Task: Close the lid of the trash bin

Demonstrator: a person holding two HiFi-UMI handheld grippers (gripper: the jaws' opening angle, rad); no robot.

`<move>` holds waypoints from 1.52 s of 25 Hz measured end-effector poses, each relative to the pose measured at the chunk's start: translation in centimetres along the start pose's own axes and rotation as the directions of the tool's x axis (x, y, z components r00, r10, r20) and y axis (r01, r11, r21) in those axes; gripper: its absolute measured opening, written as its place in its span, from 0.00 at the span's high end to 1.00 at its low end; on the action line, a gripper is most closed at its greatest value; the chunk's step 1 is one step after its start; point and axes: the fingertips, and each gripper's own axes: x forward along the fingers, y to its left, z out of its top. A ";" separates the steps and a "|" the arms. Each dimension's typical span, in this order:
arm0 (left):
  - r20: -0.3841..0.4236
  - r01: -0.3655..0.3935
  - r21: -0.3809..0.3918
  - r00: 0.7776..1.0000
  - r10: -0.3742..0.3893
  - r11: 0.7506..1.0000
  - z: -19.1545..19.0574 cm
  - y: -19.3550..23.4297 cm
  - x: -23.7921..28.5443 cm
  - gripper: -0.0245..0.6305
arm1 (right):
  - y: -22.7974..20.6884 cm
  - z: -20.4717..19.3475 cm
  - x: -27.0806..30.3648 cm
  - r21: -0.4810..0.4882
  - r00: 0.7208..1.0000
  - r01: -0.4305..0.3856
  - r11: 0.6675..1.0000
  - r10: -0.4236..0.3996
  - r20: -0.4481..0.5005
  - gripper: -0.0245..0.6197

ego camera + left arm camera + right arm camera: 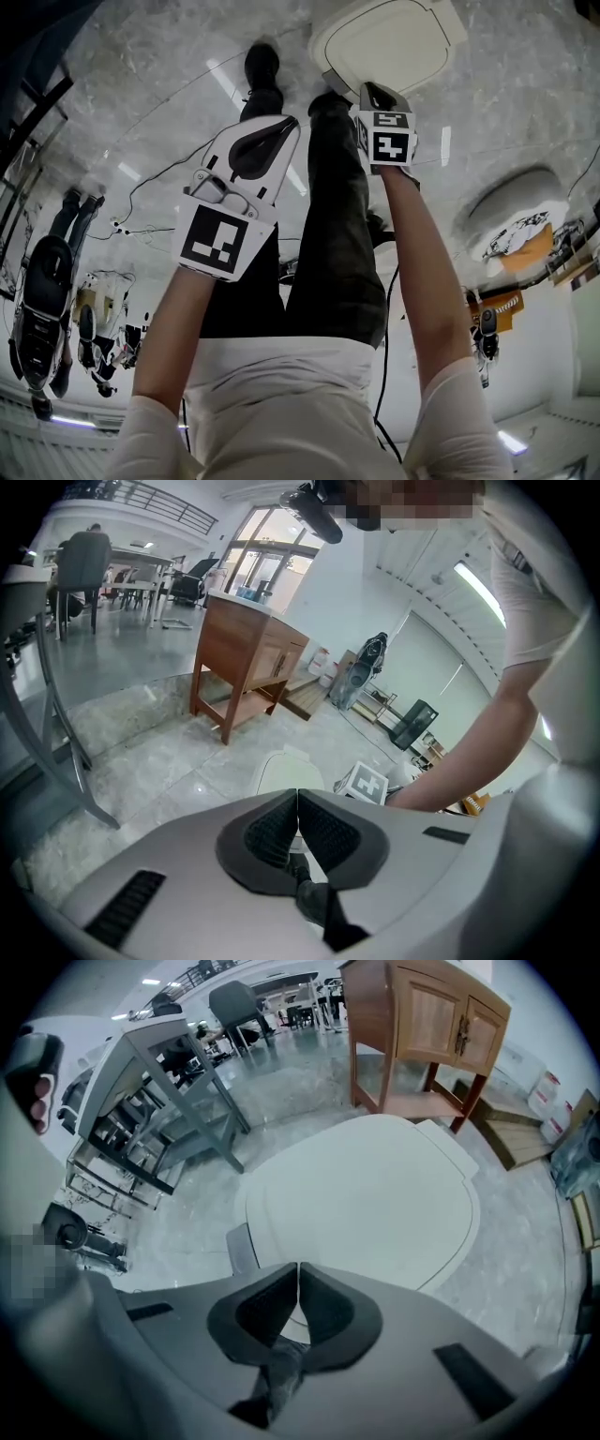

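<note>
The white trash bin (pixel 389 42) stands on the marble floor in front of the person's feet, its oval lid (pixel 366 1204) lying flat down on the body. My right gripper (pixel 298 1267) is shut and empty, hovering just above the lid's near edge; the head view shows the right gripper (pixel 373 92) at the bin's front rim. My left gripper (pixel 270 136) is held back to the left, away from the bin, jaws shut on nothing. Over the left gripper (pixel 298 794), the bin (pixel 286 769) shows small beyond the tips.
A wooden cabinet (pixel 422 1026) stands just behind the bin, also seen as the cabinet (pixel 246 658). A grey metal table (pixel 159 1082) and chairs lie to the left. A grey tab (pixel 241 1246) juts from the bin's front. Cables (pixel 150 183) run over the floor.
</note>
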 end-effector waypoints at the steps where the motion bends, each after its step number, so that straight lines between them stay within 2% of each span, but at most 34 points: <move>1: 0.003 0.002 -0.001 1.000 -0.002 1.000 0.0 -0.1 0.0 0.93 | -0.1 0.0 0.1 -0.004 1.000 0.005 1.000 -0.005 -0.005 0.91; 5: 0.005 0.001 0.002 1.000 -0.001 1.000 0.1 0.0 -0.3 0.93 | 0.2 0.3 0.0 0.030 1.000 -0.022 0.999 0.022 0.007 0.91; 11: -0.012 0.012 0.040 1.000 -0.012 0.999 0.0 -0.6 -1.5 0.93 | 0.7 1.2 -2.5 0.009 0.998 -0.045 0.999 0.044 0.054 0.91; 20: 0.013 0.027 0.118 0.999 -0.029 0.993 3.5 -2.2 -5.1 0.93 | 2.6 4.4 -9.6 -0.015 0.986 -0.042 0.999 0.044 0.162 0.90; 27: 0.045 0.057 0.120 0.997 -0.063 0.991 7.3 -3.2 -9.3 0.93 | 5.0 7.2 -16.8 0.009 0.961 -0.058 0.998 0.053 0.270 0.90; 33: 0.049 0.080 0.187 0.995 -0.091 0.979 10.0 -3.6 -12.7 0.93 | 6.4 9.7 -23.5 0.059 0.930 -0.042 0.997 0.017 0.367 0.90; 38: 0.074 0.088 0.234 0.991 -0.108 0.968 12.0 -4.7 -15.2 0.93 | 6.2 10.0 -28.7 0.092 0.906 -0.012 0.996 -0.028 0.421 0.90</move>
